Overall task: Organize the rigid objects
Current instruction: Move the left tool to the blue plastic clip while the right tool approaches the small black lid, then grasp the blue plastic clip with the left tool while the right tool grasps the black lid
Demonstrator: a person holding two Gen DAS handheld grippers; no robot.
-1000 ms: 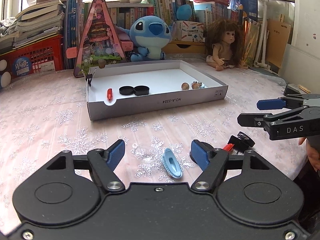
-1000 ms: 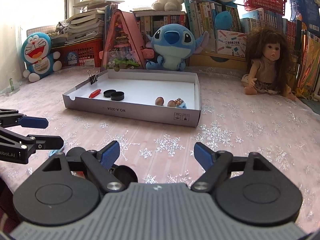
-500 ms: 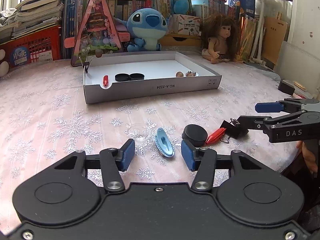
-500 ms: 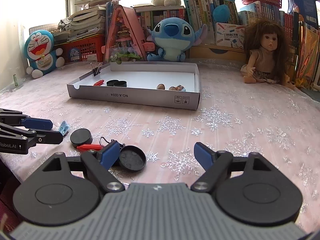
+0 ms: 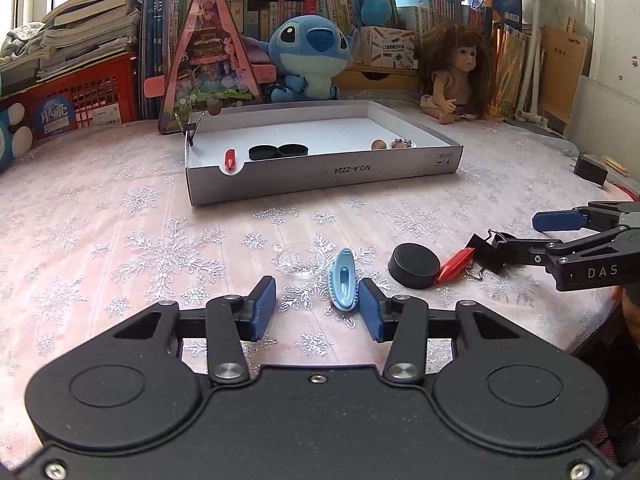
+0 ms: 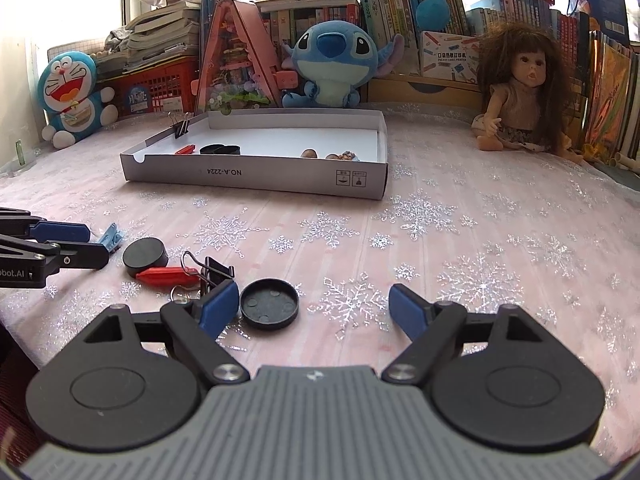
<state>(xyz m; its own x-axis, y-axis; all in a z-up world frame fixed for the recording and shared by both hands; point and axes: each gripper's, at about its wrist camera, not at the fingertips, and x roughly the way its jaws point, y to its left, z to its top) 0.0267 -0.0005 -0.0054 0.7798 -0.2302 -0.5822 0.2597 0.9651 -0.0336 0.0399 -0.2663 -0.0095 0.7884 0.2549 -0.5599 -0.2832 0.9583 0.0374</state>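
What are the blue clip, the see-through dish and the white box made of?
Blue clip: probably plastic, smooth with a soft shine. Dish: clear glass or plastic; the cloth pattern shows through. Box: looks like matte cardboard, with thin folded walls and printed lettering.

L+R wrist cams low, close, facing tray (image 5: pixel 320 176), shared view

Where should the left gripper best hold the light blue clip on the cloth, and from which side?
Probably across its narrow middle, from above. The blue clip lies flat, lengthwise between the closing left gripper's pads, touching the right one; the left stands clear.
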